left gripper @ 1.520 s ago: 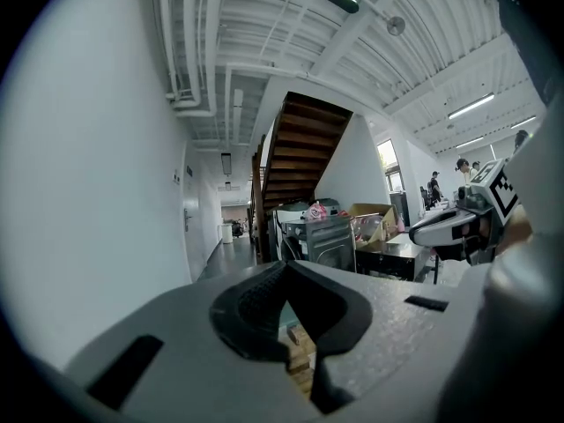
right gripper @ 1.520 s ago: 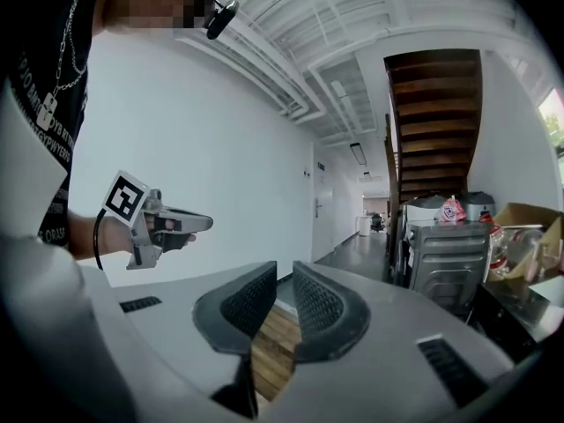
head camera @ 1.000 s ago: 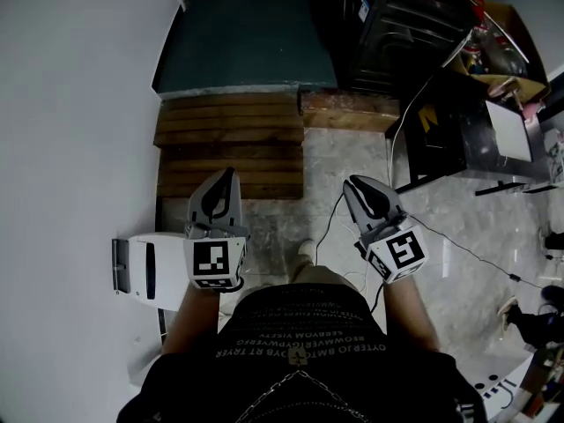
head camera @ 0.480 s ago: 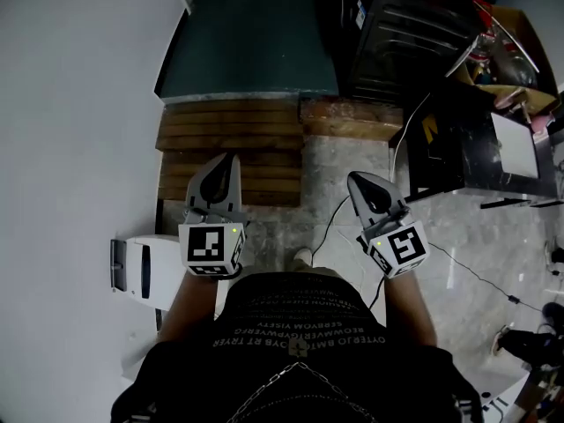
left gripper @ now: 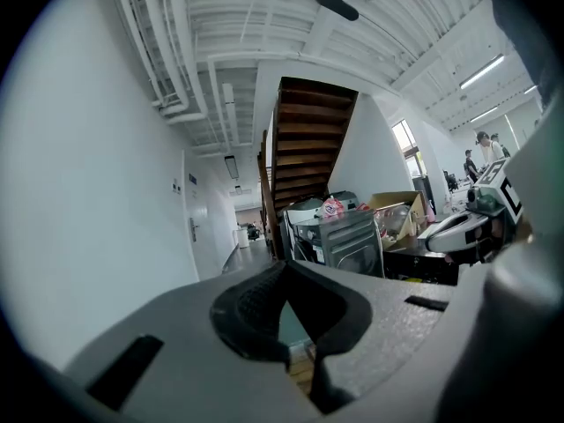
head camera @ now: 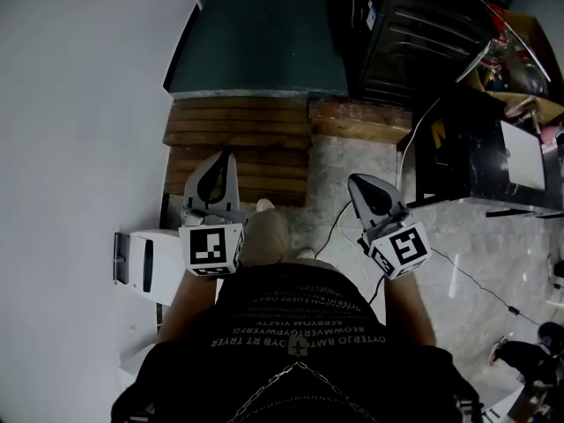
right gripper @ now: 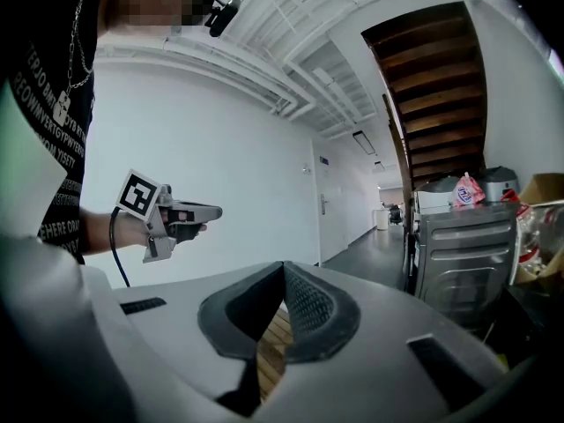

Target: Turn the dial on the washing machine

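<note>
A dark front-loading machine [head camera: 414,29] stands at the upper right of the head view. It shows as a grey appliance [left gripper: 348,241] in the left gripper view and as the same appliance [right gripper: 463,236] in the right gripper view. I cannot make out a dial on it. My left gripper [head camera: 226,157] and right gripper [head camera: 354,181] are held out at waist height, far short of the machine. Both are shut and hold nothing. Their jaw tips meet in the left gripper [left gripper: 284,267] view and in the right gripper [right gripper: 284,267] view.
A wooden pallet [head camera: 233,144] lies on the floor ahead, with a dark green surface [head camera: 256,42] beyond it. At my left are a white wall and a white box [head camera: 141,263]. A black table [head camera: 467,157], a cardboard box of clutter [head camera: 520,51] and a floor cable [head camera: 335,218] are at the right. A wooden staircase [left gripper: 304,139] rises behind the appliances.
The person has stepped forward: the pallet and appliances have slid slightly down the head view, and a leg now swings out between the two grippers. Both grippers keep their pose.
</note>
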A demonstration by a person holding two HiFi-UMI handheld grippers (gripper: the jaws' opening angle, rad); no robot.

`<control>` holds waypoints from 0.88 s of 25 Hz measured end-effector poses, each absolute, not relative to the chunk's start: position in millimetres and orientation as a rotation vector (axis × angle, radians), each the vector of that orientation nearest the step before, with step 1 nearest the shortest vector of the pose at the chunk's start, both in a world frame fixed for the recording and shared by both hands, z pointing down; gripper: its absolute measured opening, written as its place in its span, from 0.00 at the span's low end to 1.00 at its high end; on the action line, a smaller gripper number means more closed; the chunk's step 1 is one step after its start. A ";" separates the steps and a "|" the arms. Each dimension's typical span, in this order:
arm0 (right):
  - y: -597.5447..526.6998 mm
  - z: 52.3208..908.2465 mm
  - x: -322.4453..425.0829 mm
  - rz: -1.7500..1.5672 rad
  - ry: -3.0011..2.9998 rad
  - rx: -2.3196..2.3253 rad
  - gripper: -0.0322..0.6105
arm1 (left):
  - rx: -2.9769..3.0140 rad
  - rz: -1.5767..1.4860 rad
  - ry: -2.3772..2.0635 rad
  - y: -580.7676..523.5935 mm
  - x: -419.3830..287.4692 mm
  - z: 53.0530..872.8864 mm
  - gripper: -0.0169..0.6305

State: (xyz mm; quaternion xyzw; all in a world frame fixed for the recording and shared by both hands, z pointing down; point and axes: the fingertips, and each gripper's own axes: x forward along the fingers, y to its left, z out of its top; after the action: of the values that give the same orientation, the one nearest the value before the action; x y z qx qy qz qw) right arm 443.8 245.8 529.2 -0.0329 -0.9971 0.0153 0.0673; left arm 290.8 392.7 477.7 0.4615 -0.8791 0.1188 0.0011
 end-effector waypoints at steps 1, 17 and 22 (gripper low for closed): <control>244.9 528.7 440.3 0.041 -3.006 -0.110 0.05 | 1.445 0.368 -2.756 393.0 288.5 478.6 0.04; 187.9 545.7 270.6 0.116 -2.941 -0.163 0.05 | 1.394 0.318 -2.642 341.0 131.3 530.3 0.04; 166.9 553.5 182.8 0.111 -2.925 -0.199 0.05 | 1.392 0.338 -2.631 313.8 48.9 544.0 0.03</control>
State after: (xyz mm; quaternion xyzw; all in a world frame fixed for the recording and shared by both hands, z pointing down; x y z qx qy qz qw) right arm 182.8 166.9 553.5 -0.0673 -0.9916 0.0376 0.1038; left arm 48.9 313.8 544.0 0.4635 -0.8759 0.1125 0.0731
